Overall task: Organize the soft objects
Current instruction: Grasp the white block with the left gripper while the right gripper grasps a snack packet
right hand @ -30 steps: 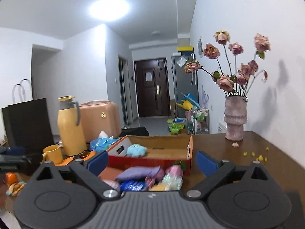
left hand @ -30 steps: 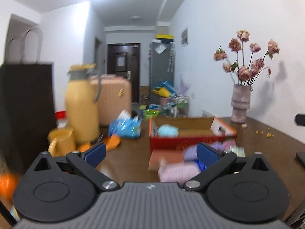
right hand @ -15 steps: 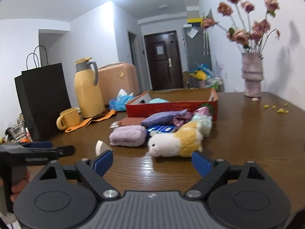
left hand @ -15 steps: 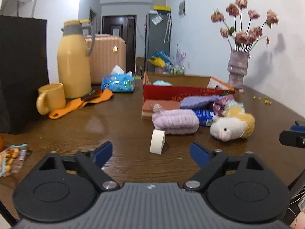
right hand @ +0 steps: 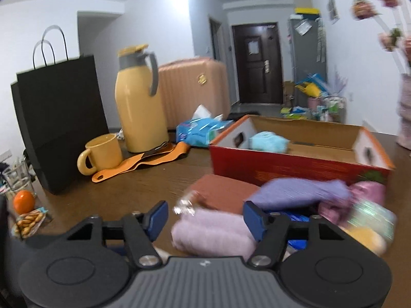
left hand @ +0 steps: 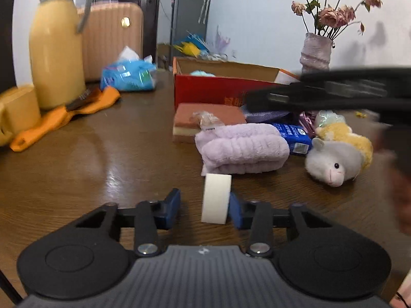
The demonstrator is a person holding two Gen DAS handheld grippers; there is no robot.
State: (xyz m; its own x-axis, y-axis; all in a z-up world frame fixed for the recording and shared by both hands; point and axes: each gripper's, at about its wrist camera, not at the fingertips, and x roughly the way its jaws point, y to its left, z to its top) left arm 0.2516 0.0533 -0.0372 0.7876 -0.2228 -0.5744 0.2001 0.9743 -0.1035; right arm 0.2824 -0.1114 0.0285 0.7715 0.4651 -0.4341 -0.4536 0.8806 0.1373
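White foam wedge (left hand: 215, 199) stands upright on the brown bench (left hand: 90, 159), between the left tool's (left hand: 204, 209) blue pads; right pad touches its side, left pad clear of it, jaws have just been closing but not clamped. Folded lilac towel (left hand: 242, 151) lies just past the wedge at 12 o'clock. Plush llama (left hand: 339, 157) at 2 o'clock of the wedge, blue packet (left hand: 292, 134) between towel and llama. Brown sponge block (left hand: 205, 119) behind the towel, red cardboard box (left hand: 218, 89) further at 12, light blue soft item (right hand: 268, 141) inside it. Right tool (right hand: 205, 220) hovers over the lilac towel, jaws apart and have just been narrowing, nothing gripped; it crosses the left view blurred at 2 o'clock. Yellow thermos (right hand: 140, 100), yellow mug (right hand: 102, 152), black paper bag (right hand: 59, 118) at 10 o'clock.
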